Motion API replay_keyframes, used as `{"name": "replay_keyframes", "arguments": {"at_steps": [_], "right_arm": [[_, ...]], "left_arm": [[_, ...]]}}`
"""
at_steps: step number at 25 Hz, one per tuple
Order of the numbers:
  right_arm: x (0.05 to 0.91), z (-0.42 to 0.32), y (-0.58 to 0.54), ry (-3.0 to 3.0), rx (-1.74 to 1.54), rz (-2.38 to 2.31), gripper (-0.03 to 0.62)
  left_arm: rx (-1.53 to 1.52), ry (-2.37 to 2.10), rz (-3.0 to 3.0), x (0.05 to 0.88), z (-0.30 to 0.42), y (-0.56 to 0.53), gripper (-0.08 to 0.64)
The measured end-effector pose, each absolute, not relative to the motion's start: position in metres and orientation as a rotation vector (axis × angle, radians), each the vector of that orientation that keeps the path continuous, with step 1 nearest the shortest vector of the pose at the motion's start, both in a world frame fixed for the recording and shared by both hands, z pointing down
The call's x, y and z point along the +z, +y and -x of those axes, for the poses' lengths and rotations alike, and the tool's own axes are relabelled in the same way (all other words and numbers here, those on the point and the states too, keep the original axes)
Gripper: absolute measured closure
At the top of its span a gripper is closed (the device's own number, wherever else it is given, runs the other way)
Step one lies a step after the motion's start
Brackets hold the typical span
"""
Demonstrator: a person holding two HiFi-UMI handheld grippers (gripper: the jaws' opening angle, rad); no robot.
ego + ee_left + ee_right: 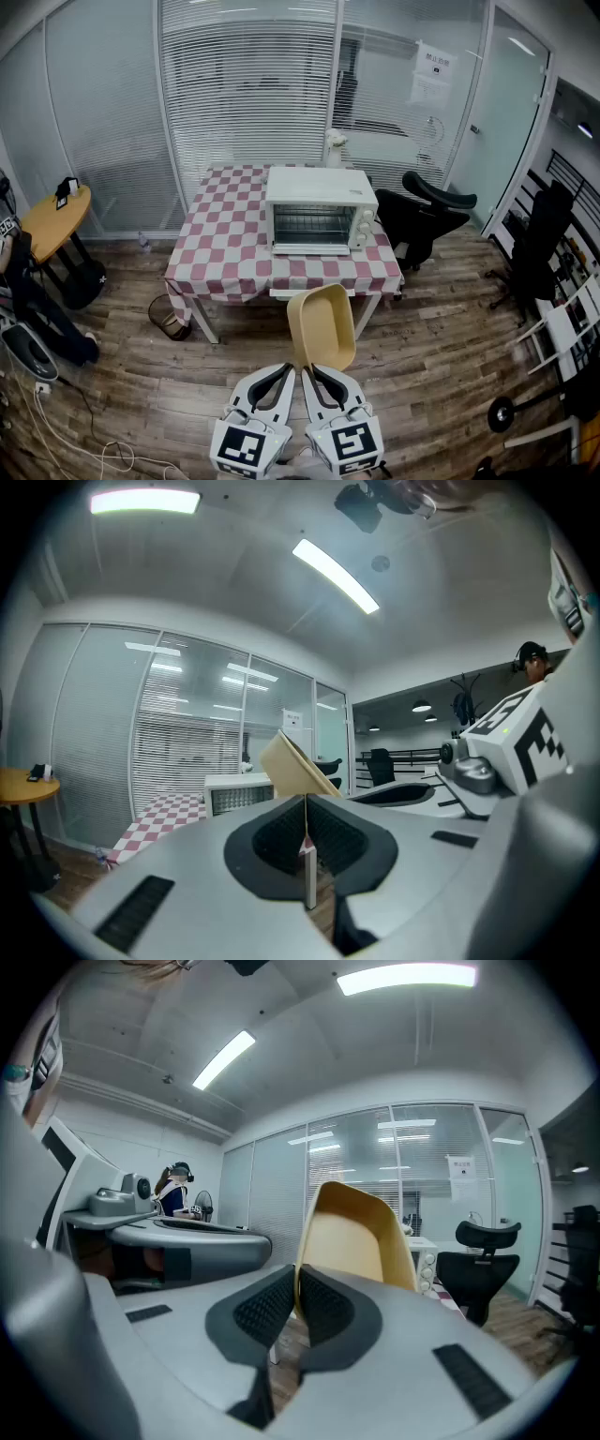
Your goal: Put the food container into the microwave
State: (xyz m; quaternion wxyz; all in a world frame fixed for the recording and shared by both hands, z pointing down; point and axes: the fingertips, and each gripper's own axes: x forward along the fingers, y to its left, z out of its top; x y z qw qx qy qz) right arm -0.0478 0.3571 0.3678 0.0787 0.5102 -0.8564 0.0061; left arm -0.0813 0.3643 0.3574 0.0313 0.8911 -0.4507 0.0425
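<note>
Your right gripper (317,373) pinches the food container (322,326), so hold tight and open the microwave (321,211) with your closed, empty left gripper (284,373).

- We see a checkered table (225,246) mid-room.
- We see a black office chair (427,217) just right of it.
- Round wooden side table (54,218) at far left.
- Basket (169,317) on the floor by the checkered table's left leg.

tan food container (322,323) tilted, before closed white microwave (319,211)
</note>
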Motion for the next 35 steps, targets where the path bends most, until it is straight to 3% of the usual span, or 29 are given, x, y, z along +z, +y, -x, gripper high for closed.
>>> {"name": "replay_keyframes", "arguments": {"at_steps": [22,35], "right_arm": [[0.387,0.006,0.355,-2.672,0.088,-1.397,0.578],[0.385,-0.010,0.231,-2.626,0.085,-1.463,0.578]], "left_arm": [[0.142,-1.387,-2.712,0.377,0.031,0.355,0.546],[0.146,-1.321,-2.730,0.379,0.021,0.228,0.546]]}}
